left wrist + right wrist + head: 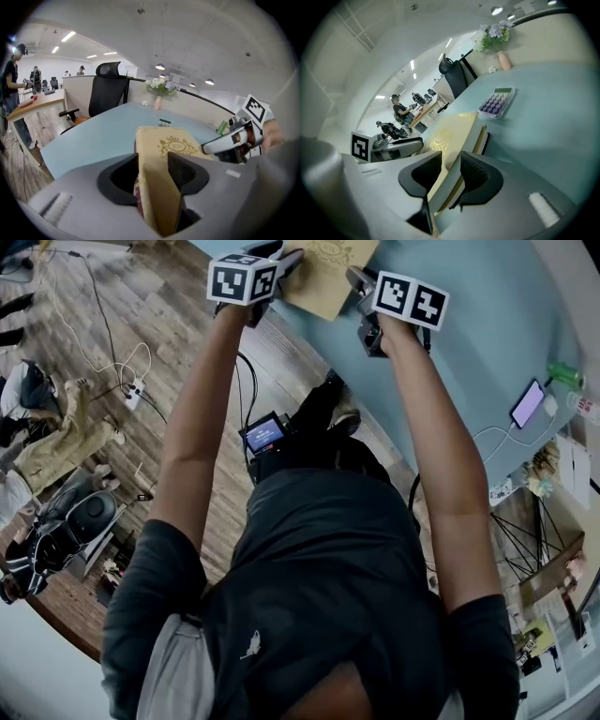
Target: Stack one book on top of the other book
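- The tan book point(176, 150) with the gold crest is sitting between my two claws near the bench's point(469, 324) front edge, gripped at both ends.
- A maroon edge point(488, 138) is showing just under it in both gripper views. I am reading this as the second book, so the tan one seems to be lying on or just over it.
- I am judging the stack as nearly made. What is left is to square the top book over the lower one and let go. I cannot tell whether the tan book is resting its full weight yet.
- My left claw point(153, 161) is clamping the book's near corner, its jaws narrow and pressing on cover and pages. The maroon strip is also showing at the left jaw, so I may be pinching both books there.
- My right claw point(451, 161) is gripping the opposite side of the same book, its jaws closed onto the cover and page block.
- In the head view, both my arms are reaching straight forward and almost fully extended, with the claws close together on either side of the book.
- Farther out, a calculator point(497, 101) is lying beyond the books, well apart from them. A phone point(527, 404) is charging off to my right.
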Motion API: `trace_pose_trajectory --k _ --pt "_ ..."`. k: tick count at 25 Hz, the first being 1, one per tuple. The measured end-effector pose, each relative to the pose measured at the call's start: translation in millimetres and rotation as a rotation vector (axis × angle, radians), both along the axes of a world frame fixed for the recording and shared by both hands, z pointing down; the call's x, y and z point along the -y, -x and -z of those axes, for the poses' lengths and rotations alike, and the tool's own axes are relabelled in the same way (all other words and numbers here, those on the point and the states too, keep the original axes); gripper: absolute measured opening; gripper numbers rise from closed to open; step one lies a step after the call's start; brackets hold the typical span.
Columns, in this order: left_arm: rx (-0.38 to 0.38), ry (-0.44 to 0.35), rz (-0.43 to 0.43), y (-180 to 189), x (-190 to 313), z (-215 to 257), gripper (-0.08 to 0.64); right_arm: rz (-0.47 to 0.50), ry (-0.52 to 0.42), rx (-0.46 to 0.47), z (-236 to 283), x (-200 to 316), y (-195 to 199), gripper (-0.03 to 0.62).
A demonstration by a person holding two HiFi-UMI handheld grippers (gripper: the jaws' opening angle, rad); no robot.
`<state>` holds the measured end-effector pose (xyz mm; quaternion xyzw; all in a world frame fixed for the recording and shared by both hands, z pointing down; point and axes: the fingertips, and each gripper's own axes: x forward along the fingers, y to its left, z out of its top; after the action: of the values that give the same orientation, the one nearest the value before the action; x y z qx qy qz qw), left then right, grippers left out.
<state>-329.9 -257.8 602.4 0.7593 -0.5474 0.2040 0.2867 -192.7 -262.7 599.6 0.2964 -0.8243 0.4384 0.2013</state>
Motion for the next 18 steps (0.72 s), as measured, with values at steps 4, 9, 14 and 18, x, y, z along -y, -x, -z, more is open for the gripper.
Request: trace_pose_trajectory --k 4,9,14,18 --pt "0.023 -0.037 0.017 14.8 -4.6 24.5 0.247 -0.018 -0.063 -0.041 14.2 -0.5 -12.1 0.106" --pt "0.036 -0.125 0.022 22.9 -17.7 72.7 0.247 -0.020 -0.143 -0.006 49.8 -7.8 -22.7 0.106" --pt "-0.019 -0.199 -0.023 6.8 -51.8 132.0 0.247 -0.004 -0.270 0.075 122.8 -30.2 -28.7 0.106" --pt "-0.041 -0.282 -0.043 -1.6 -84.2 186.4 0.247 0.054 -0.415 0.145 196.6 -54.9 -25.1 0.106"
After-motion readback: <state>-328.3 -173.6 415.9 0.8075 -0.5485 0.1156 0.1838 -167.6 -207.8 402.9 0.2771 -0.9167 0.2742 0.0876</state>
